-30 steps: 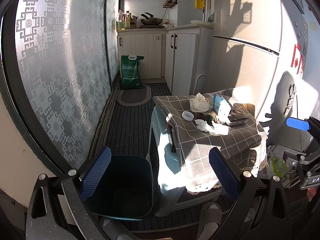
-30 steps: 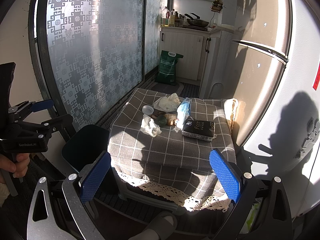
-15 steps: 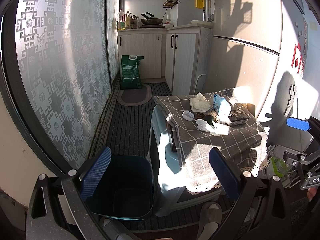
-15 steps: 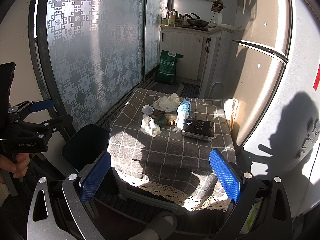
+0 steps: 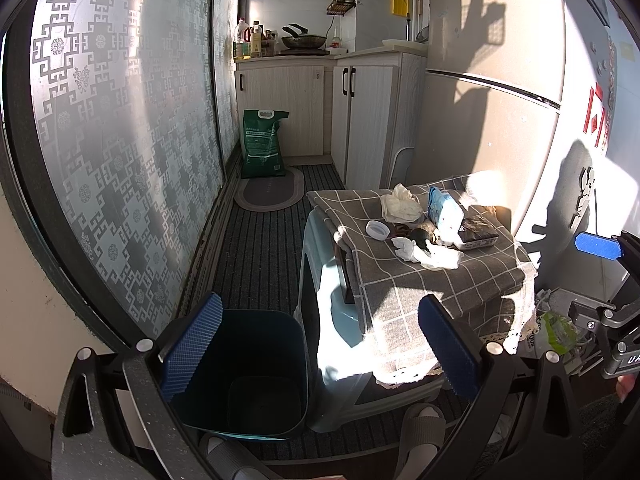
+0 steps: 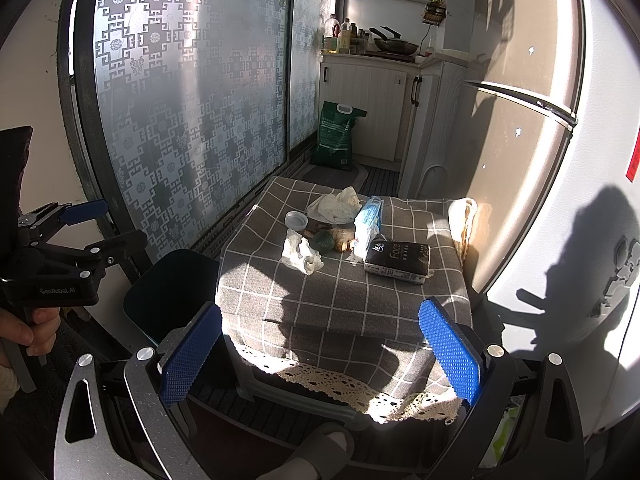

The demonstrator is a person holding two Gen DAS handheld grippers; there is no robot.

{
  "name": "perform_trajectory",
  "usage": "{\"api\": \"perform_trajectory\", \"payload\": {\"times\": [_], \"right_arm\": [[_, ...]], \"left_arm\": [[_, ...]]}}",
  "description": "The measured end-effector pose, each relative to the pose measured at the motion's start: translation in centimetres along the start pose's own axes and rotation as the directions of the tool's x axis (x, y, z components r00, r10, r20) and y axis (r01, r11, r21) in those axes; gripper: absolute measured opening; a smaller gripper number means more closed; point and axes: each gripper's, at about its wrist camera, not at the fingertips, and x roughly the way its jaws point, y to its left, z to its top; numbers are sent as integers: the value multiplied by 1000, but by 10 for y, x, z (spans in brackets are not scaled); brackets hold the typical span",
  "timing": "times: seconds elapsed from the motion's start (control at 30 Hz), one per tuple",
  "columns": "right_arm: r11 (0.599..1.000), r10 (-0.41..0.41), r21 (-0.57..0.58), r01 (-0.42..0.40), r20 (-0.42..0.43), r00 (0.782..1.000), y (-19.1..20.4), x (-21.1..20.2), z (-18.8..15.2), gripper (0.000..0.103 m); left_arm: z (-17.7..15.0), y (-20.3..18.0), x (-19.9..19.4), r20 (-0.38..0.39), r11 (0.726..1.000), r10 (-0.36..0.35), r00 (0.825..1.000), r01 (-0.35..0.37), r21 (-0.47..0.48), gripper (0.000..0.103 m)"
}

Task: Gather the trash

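Observation:
A low table under a grey checked cloth carries the trash: a crumpled white tissue, a white plastic bag, a small white lid, a dark green lump and brown scraps. The same pile shows in the left wrist view, with the tissue in front. A dark bin stands on the floor left of the table, right under my open, empty left gripper. My right gripper is open and empty, in front of the table's near edge.
A black tissue pack and a blue-white pack lie on the cloth. A fridge stands right of the table, a patterned glass door left. A green sack and cabinets are at the far end.

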Motion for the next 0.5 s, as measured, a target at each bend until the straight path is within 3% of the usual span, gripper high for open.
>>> {"api": "perform_trajectory", "payload": {"times": [0.5], "right_arm": [[1000, -9, -17, 9, 16, 1000, 1, -2, -1, 100]], "left_arm": [[1, -3, 4, 11, 999, 23, 1000, -23, 24, 100]]}}
